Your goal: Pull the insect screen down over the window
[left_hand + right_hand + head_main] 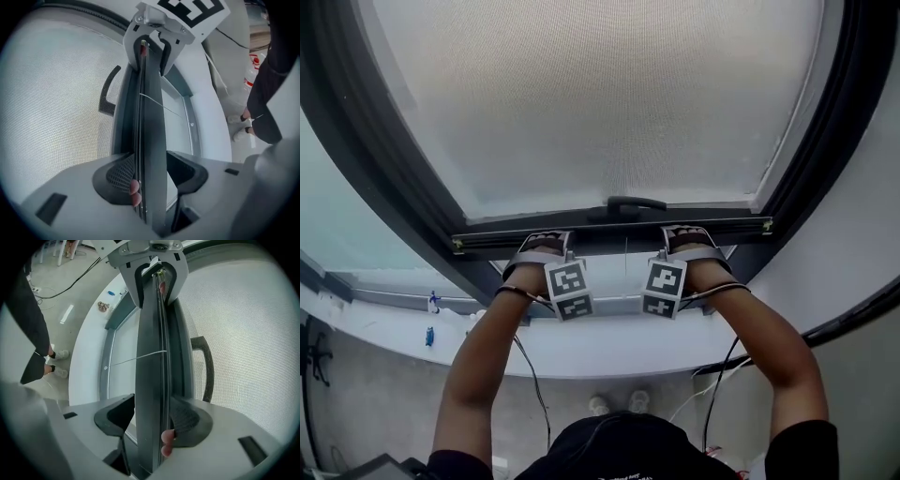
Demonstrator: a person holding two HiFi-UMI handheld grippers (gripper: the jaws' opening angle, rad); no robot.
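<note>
The insect screen's grey mesh (600, 103) covers most of the window, and its dark bottom bar (609, 232) lies level just above the sill. A black handle (636, 203) sits at the middle of the bar. My left gripper (546, 246) clamps the bar left of the handle, and my right gripper (686, 239) clamps it to the right. In the left gripper view the bar (152, 108) runs between the jaws of the left gripper (150, 173), pads against both of its sides. The right gripper (152, 418) holds the bar (150, 333) the same way.
The dark window frame (384, 178) slopes down on both sides. Under the bar runs a white sill (609, 347) with small blue items (429, 336) at its left. Cables hang from both grippers. The person's shoes (619, 403) stand on the floor below.
</note>
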